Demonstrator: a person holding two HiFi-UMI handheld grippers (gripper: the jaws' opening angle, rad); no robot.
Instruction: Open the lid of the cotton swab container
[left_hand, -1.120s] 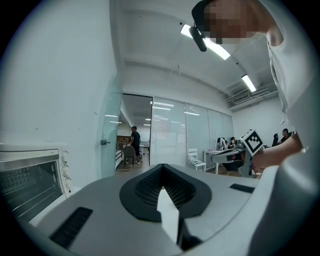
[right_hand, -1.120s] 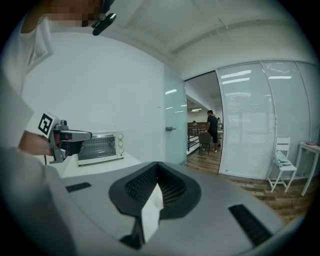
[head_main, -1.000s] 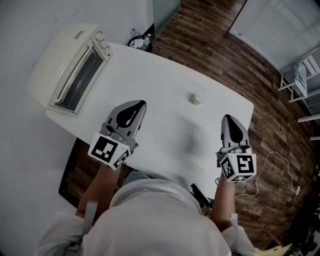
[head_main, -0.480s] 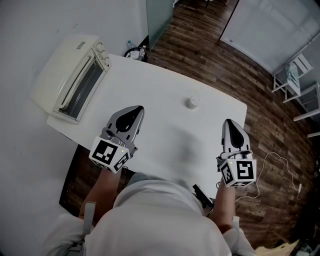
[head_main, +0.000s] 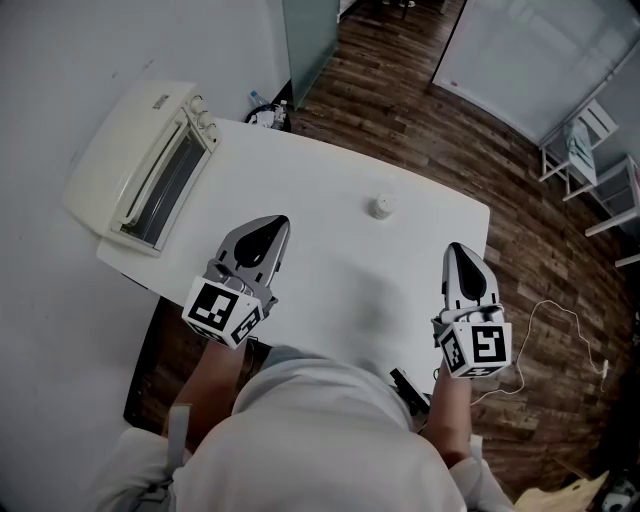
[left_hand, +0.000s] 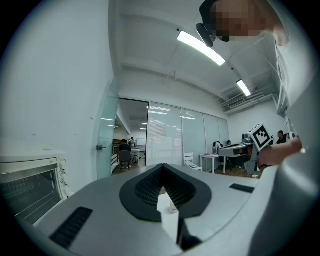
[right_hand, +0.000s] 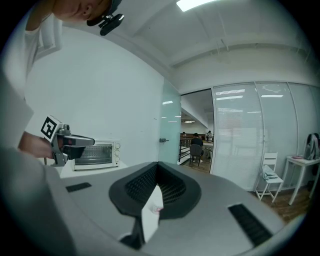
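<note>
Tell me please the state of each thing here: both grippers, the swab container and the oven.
Left gripper: shut, holding nothing.
Right gripper: shut, holding nothing.
Cotton swab container: closed, upright on the table, apart from both grippers.
Oven: door shut.

The cotton swab container (head_main: 379, 209) is a small, round, white tub. It stands upright on the white worktop (head_main: 330, 180), and its pale colour barely stands out from the surface. Its lid (head_main: 380, 203) sits flat on top, closed. The container is out beyond the tips of both tools, well apart from each and touching neither. It lies in the span between the left tool (head_main: 270, 226) and the right tool (head_main: 456, 251), somewhat nearer the right one. It stands alone towards the worktop's far edge. Any label or marking is too small to make out.
</note>
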